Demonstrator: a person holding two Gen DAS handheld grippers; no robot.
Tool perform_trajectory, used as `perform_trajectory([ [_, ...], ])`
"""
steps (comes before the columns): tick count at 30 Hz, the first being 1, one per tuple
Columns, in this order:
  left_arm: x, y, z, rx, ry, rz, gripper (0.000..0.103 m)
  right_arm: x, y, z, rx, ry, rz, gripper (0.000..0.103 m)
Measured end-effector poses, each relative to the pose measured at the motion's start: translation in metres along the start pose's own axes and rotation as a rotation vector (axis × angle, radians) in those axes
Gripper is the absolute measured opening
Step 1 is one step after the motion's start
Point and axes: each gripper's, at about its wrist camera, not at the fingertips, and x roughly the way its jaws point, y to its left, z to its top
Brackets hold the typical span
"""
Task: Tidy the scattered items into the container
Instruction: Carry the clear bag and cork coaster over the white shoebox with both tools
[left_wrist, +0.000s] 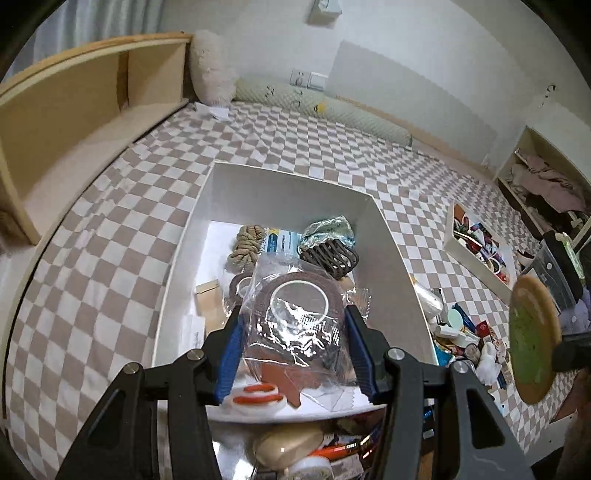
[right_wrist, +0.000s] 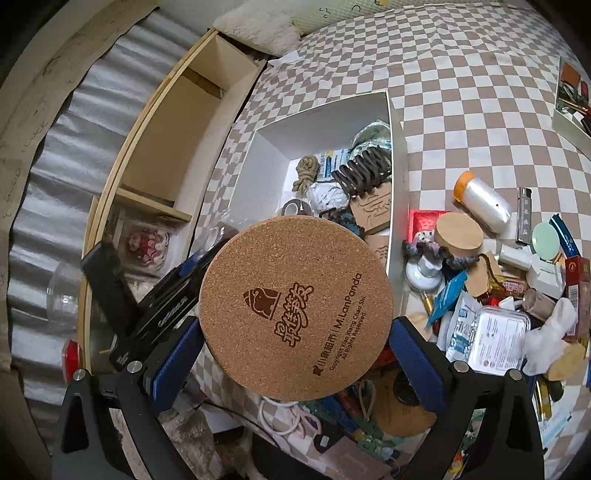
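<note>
While the left gripper (left_wrist: 295, 328) hangs over the white box (left_wrist: 391, 236), jaws clamped on a crinkly bag of tape (left_wrist: 299, 314), light and slippery, the right gripper (right_wrist: 295, 354) pinches a stiff, light cork coaster (right_wrist: 295, 308) by its rim, near the box.

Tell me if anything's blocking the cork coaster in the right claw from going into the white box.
Nothing visible blocks it. The cork coaster, clamped in the right claw, sits near the open-topped white box. Only items already inside, like the brown hair clip, take up floor space.
</note>
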Motion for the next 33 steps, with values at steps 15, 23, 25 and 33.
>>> perform_trajectory([
  [15,0.088,0.004,0.037,0.079,0.215,0.158,0.052,0.004,-0.013,0.018,0.047,0.001,0.018,0.100],
  [23,0.126,0.008,0.047,0.091,0.325,0.212,0.052,0.010,-0.018,0.025,0.058,0.012,0.013,0.100],
  [25,0.135,0.006,0.047,0.118,0.350,0.226,0.052,0.012,-0.019,0.026,0.061,0.015,0.010,0.100],
  [33,0.164,0.007,0.025,0.260,0.480,0.298,0.052,0.015,-0.021,0.027,0.068,0.025,0.010,0.100],
])
